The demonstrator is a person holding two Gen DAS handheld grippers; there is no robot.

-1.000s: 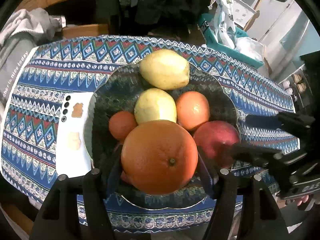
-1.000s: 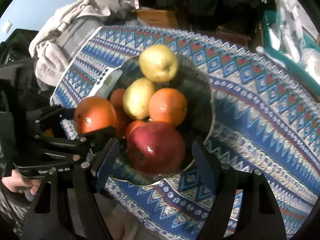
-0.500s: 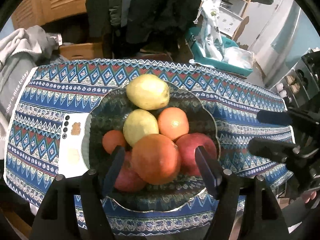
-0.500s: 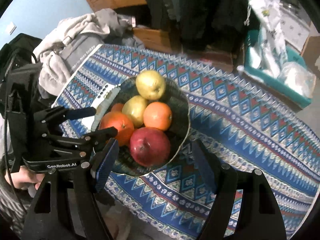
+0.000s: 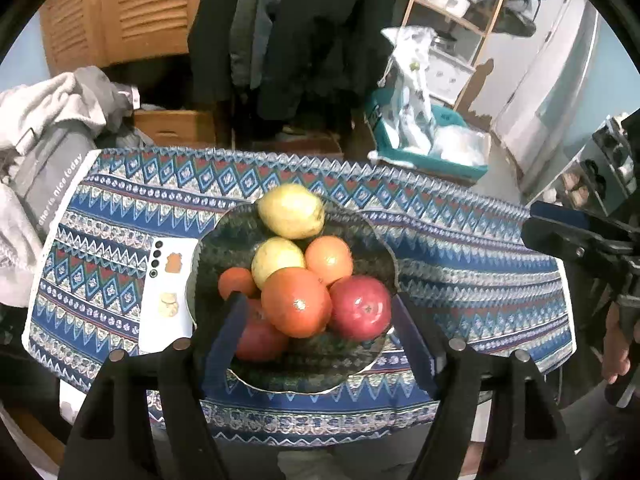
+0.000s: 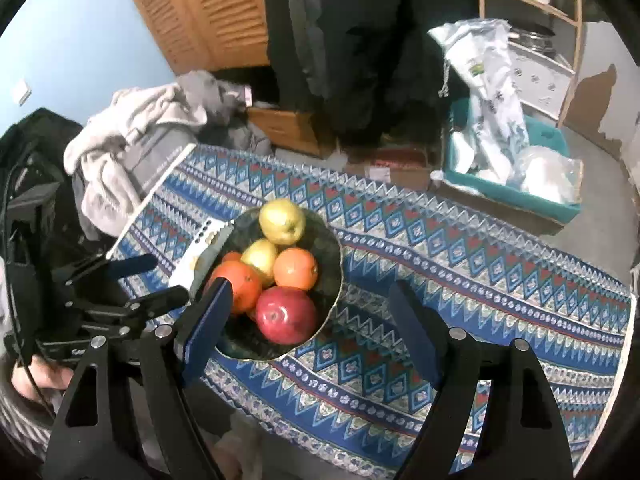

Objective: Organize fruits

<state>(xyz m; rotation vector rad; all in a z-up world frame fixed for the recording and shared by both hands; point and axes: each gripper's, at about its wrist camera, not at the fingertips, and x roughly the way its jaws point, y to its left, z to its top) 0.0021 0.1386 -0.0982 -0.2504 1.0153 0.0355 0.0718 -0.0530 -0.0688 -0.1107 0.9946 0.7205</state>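
Black plastic, nearest: left gripper (image 5: 318, 330) spread wide with nothing between its blue pads, hanging over the near rim of the bowl (image 5: 304, 378); right gripper (image 6: 310, 318) likewise parted and empty, poised over the cloth at the bowl's right edge. Just beyond the left fingertips, fruit piled in the dark patterned bowl: big orange (image 5: 297, 303) on top at the front, touching a red apple (image 5: 360, 307) on its right and a second red fruit (image 5: 258, 336) tucked low on its left. Behind those, a small tangerine (image 5: 237, 282), a yellow-green fruit (image 5: 277, 259) and a middling orange (image 5: 329, 260), all pressed together. At the far rim, a larger yellow-green fruit (image 5: 291, 211) alone. Left of the bowl, partly under its edge, a white phone (image 5: 166, 296) flat on the blue zigzag tablecloth (image 5: 460, 264). Farther off, grey clothes (image 5: 52, 120) heaped at the table's left end, a teal bin (image 6: 508, 184) with plastic bags on the floor, louvred wooden doors (image 6: 208, 12) at the back
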